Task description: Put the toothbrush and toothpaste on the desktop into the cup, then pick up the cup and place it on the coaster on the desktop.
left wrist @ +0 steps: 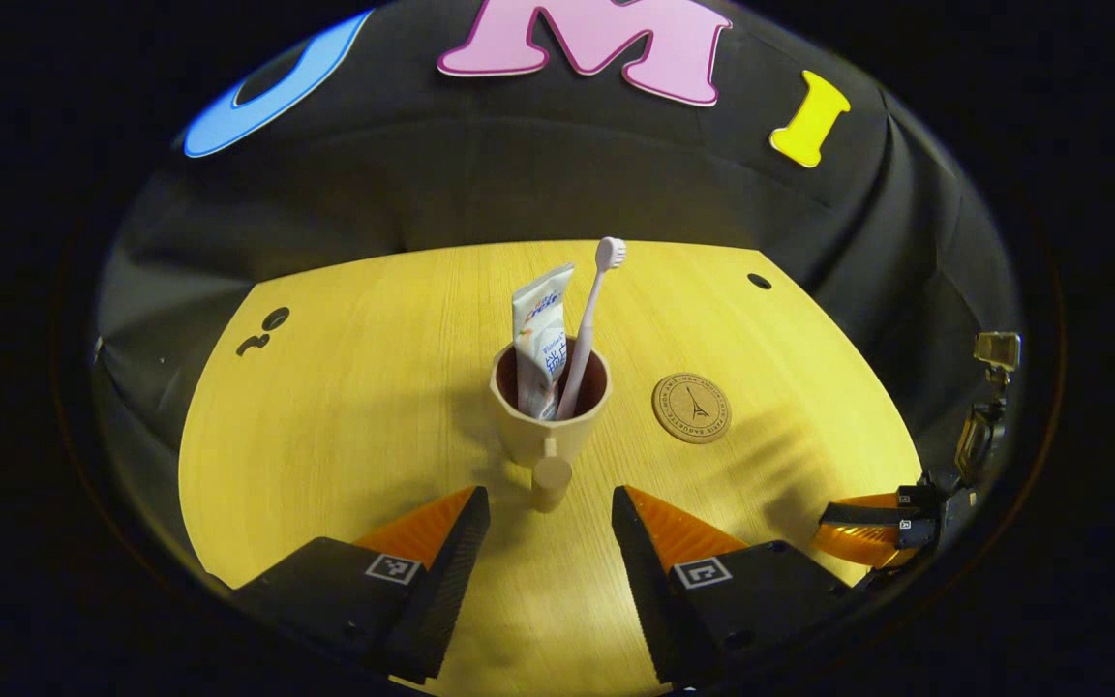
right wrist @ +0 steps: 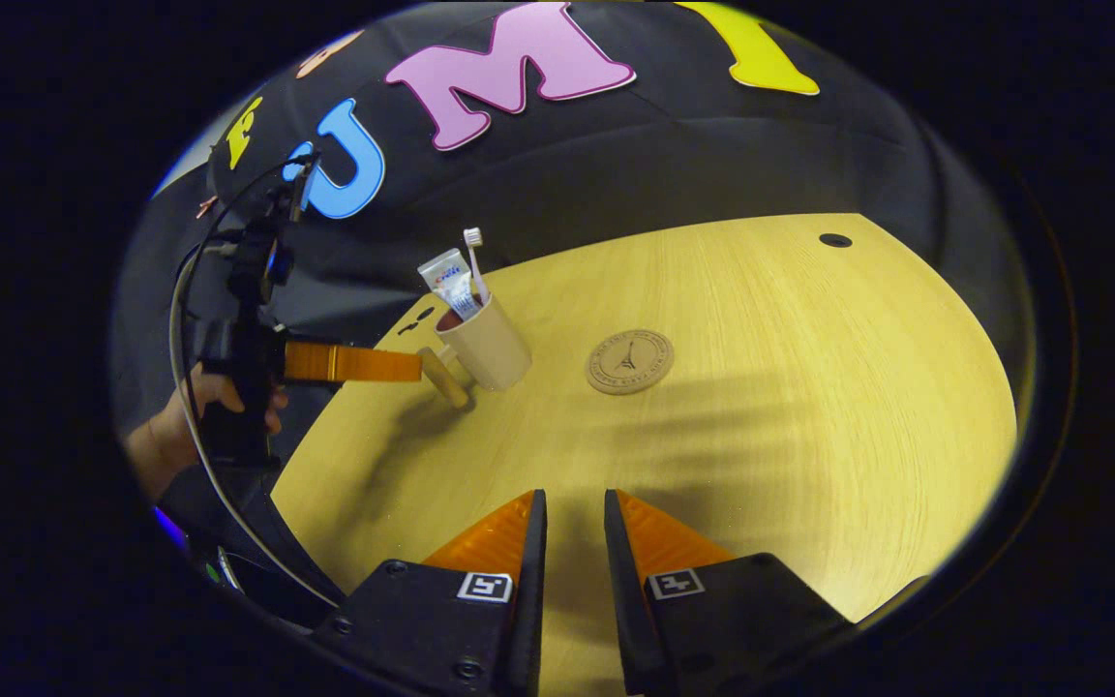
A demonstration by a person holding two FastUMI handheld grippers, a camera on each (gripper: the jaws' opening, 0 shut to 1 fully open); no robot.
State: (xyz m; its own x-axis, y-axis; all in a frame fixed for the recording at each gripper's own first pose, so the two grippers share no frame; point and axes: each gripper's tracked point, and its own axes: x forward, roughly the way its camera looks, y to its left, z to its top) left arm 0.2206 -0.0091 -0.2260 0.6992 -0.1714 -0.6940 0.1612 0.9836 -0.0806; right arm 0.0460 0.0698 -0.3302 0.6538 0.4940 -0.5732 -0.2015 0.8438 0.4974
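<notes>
Jaws wide apart on left gripper (left wrist: 550, 503), straddling cup (left wrist: 550, 416) handle, gripping nothing
Toothbrush (left wrist: 588, 329), toothpaste (left wrist: 540, 334) already in; coaster (left wrist: 691, 409) bare, lift pending

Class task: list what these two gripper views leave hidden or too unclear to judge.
- Lower ends of the toothbrush and toothpaste: hidden inside the cup, both views.
- Small print around the coaster: too small, both views.
- Whether the left gripper touches the cup handle: unclear; right gripper view shows it close, contact not resolvable.
- Right gripper in left gripper view: cut off at the edge.
</notes>
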